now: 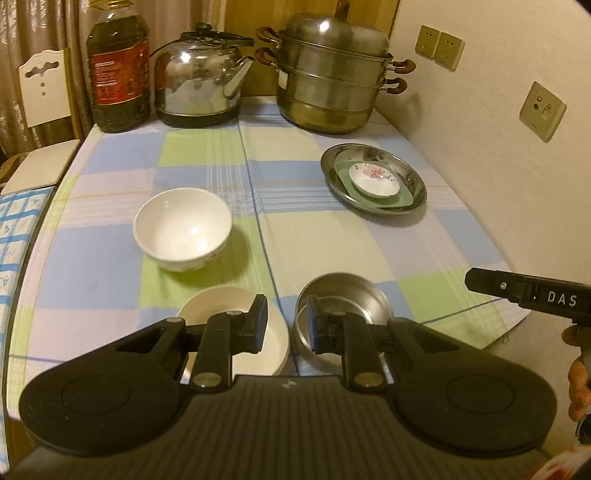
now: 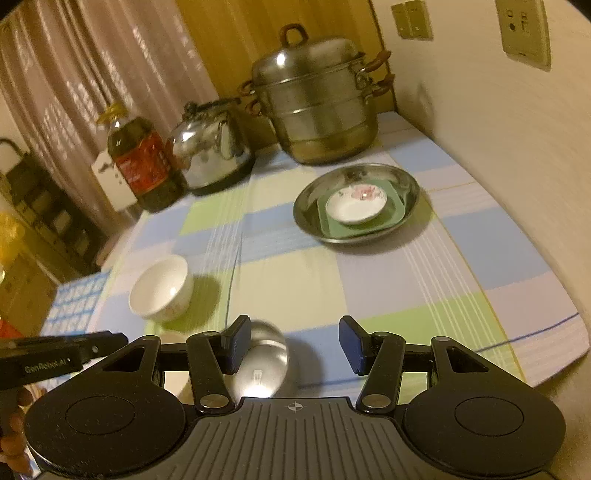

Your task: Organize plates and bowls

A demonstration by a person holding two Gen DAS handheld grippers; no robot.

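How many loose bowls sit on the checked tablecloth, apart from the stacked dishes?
3: a white ceramic bowl mid-left, a cream bowl at the near edge, and a round steel bowl beside it. None seem hidden.

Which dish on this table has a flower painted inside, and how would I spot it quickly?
Start at the tall steel steamer pot by the wall. In front of it lies a shallow metal plate holding a green square plate, and the small white saucer sits on that. It alone carries a pink flower.

wall [image 1: 461,155]: cream, sockets [image 1: 439,47] | curtains [image 1: 48,26]: beige | chair [image 1: 44,88]: white | light: warm, dim
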